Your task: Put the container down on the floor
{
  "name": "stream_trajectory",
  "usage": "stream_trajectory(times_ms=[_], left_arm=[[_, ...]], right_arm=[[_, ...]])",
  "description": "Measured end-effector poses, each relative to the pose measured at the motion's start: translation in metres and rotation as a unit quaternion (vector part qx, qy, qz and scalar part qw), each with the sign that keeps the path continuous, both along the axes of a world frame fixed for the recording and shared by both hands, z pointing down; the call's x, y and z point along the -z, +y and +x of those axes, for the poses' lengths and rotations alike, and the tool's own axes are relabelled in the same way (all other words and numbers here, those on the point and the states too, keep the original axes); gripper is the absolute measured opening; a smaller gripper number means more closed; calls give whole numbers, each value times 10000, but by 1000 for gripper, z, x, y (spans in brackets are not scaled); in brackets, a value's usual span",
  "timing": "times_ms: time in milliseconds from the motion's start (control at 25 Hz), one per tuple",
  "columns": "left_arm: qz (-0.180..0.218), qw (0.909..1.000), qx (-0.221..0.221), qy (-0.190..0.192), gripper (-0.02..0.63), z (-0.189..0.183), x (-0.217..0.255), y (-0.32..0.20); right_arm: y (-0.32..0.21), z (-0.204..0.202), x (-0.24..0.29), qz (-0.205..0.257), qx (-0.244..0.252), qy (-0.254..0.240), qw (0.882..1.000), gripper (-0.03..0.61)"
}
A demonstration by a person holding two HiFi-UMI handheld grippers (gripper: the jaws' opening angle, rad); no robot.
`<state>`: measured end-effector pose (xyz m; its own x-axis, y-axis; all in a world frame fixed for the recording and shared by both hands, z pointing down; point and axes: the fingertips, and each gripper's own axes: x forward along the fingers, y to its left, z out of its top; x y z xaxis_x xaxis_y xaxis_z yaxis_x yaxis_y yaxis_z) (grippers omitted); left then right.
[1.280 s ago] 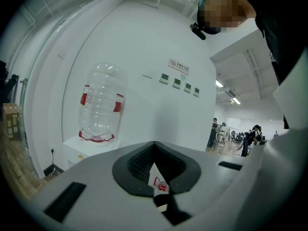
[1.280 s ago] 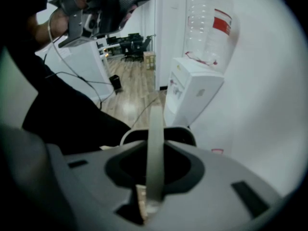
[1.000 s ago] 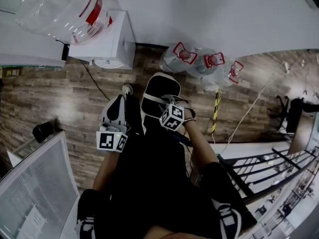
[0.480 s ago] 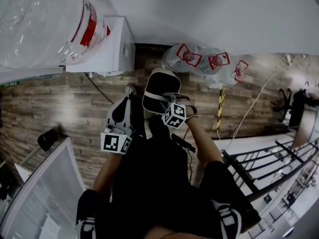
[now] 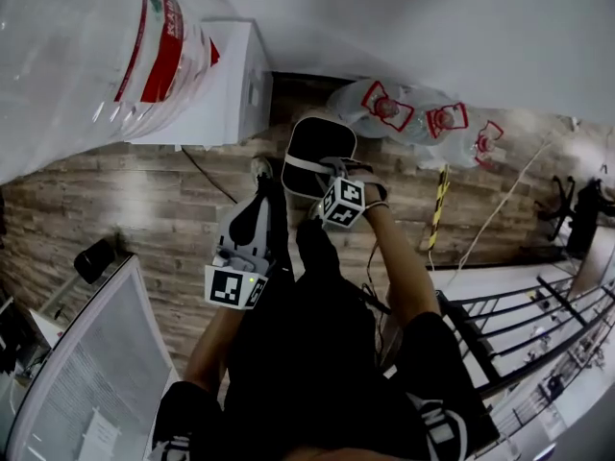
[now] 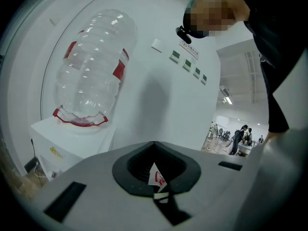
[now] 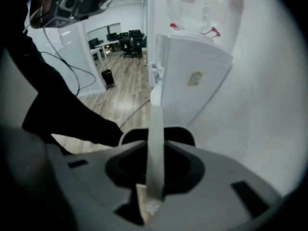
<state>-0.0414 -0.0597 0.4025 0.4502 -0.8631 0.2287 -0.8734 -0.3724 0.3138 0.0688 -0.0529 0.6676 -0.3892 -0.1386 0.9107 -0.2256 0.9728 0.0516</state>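
Right gripper (image 5: 333,173) points steeply down, its jaws closed part-way onto the pale strap (image 7: 155,143) of the container (image 5: 312,147). The strap runs straight up between the two jaws, and the black, pale-rimmed body hangs directly below them. Left gripper (image 5: 261,200) is beside the container on the side away from the strap grip. Its jaws stand together with only a sliver of gap, nothing between them, and they do not touch the container. The container is low down, near the foot of the water dispenser (image 5: 223,84) and to its right in the head view, over the wooden floor (image 5: 144,209). No view shows whether its base meets the boards. Clear empty bottles (image 5: 413,118) lie against the wall, farther from the dispenser than the container. Against a second ago, both grippers and the container have sunk and edged closer to the dispenser's base. The inverted bottle (image 5: 86,46) on the dispenser now fills more of the head view's corner. The hold on the strap is unchanged.
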Motion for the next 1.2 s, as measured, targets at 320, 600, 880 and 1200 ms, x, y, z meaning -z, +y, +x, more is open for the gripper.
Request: stream_trajectory(times_ms=[320,600,880,1200], left_arm=[[-152,9999,22,75,31,-6,-27,-6],[-177,9997,66,137,31,-13,-43,-12],[-255,9993,204,194,31,-25,-59,-16],[-228,9986,392,260,31,-38,-78,-20]], right_arm=[[-36,-16,-58,32,224,90,9997,107],[-59,-28,-101,31,364,119,9993,107],[-75,-44,-135,91,503,138,9986,107],[-100,-58,-178,130,536,220,9982,107]])
